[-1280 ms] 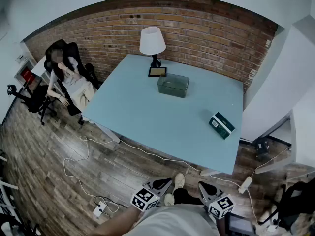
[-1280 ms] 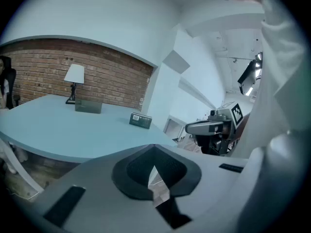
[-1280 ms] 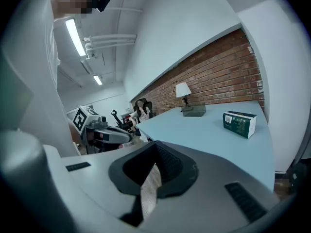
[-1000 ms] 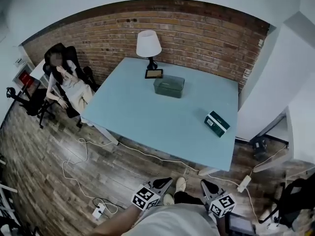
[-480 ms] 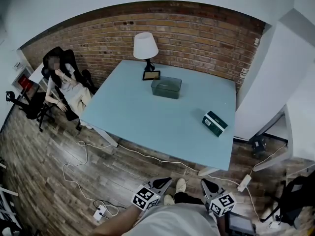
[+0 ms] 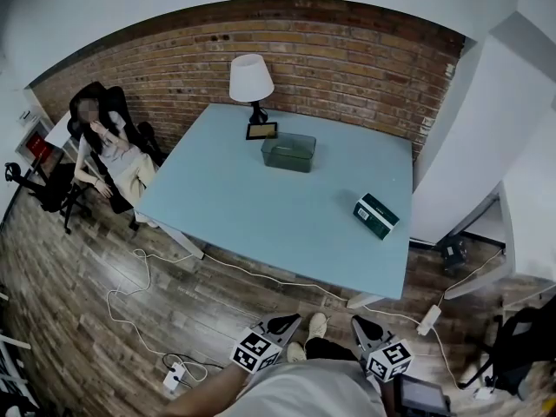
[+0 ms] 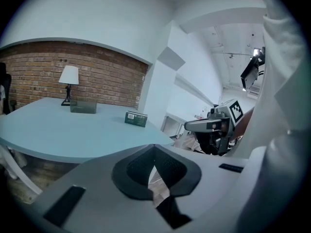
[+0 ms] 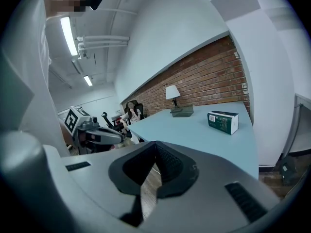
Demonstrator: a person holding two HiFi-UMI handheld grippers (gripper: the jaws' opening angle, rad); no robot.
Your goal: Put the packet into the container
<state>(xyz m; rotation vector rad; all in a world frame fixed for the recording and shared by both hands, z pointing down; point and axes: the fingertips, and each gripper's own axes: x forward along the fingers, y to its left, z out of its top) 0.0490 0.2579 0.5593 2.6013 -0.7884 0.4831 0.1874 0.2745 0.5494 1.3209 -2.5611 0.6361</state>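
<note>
Packet (image 6: 376, 215) boxy, dark green (white-ended)

— What stands on the light-blue table (image 6: 252, 220)?
— At its far edge, a lamp (image 6: 251, 78) with a white shade on a dark stem, and a small dark-framed panel (image 6: 261, 131) just beside the lamp's foot.
— And behind it?
— A brick wall (image 6: 365, 55). To the left a seated person (image 6: 117, 159) leans back in a black office chair (image 6: 89, 98), one hand raised.
— The floor?
— Dark wood planks (image 6: 61, 311). A white cable (image 6: 109, 294) loops across them to a power strip (image 6: 175, 373); a second strip (image 6: 429, 321) lies at the right, near the table's corner.
</note>
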